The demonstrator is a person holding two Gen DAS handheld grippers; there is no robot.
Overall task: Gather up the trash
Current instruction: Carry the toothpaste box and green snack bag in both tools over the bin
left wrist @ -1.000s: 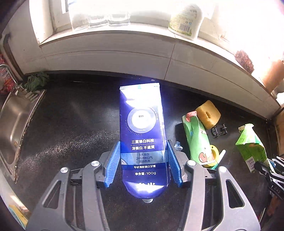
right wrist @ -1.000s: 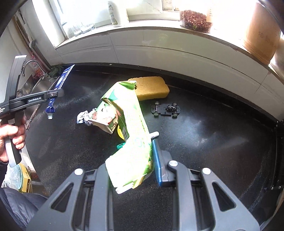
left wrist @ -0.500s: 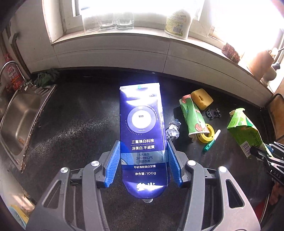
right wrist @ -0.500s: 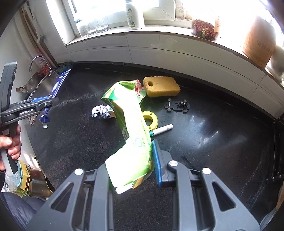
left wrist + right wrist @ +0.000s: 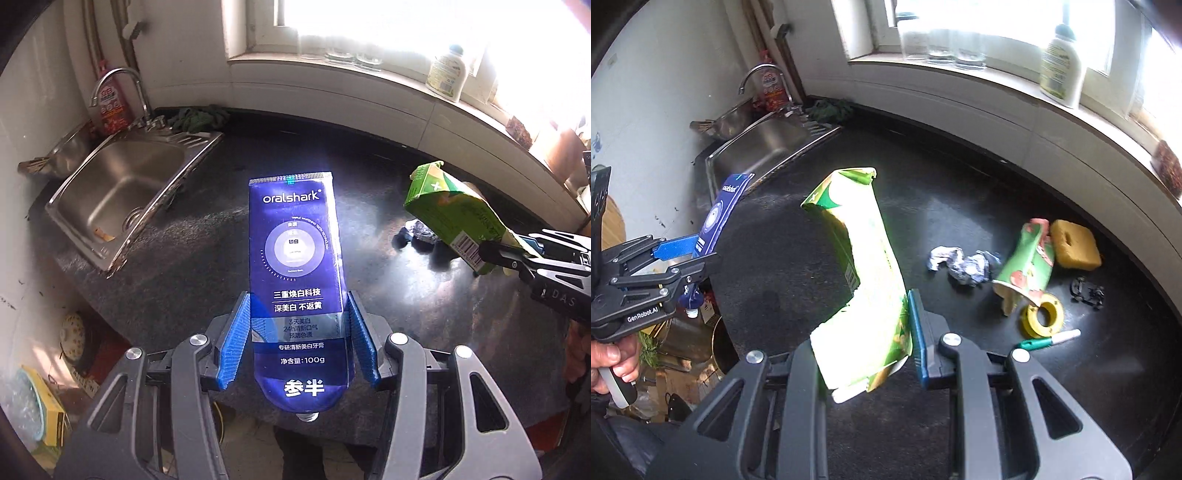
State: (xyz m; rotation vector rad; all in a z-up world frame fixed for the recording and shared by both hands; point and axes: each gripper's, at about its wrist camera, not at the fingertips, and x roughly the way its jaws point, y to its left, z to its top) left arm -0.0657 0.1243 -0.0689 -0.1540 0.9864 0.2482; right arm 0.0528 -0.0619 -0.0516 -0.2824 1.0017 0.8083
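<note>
Both grippers carry trash above the dark surface (image 5: pixel 960 177).
Left gripper (image 5: pixel 299 347) fingers clamp the toothpaste tube (image 5: pixel 295 280), long axis up-frame, cap nearest the camera; right gripper (image 5: pixel 871 332) fingers pinch the bent green carton (image 5: pixel 868 266), open end toward upper frame.

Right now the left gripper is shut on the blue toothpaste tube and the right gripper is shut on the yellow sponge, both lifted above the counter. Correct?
Not quite. The right gripper is shut on the crushed green carton, not the yellow sponge, which lies on the counter; the right wrist view shows this. The left gripper does hold the blue toothpaste tube, lifted.
</note>
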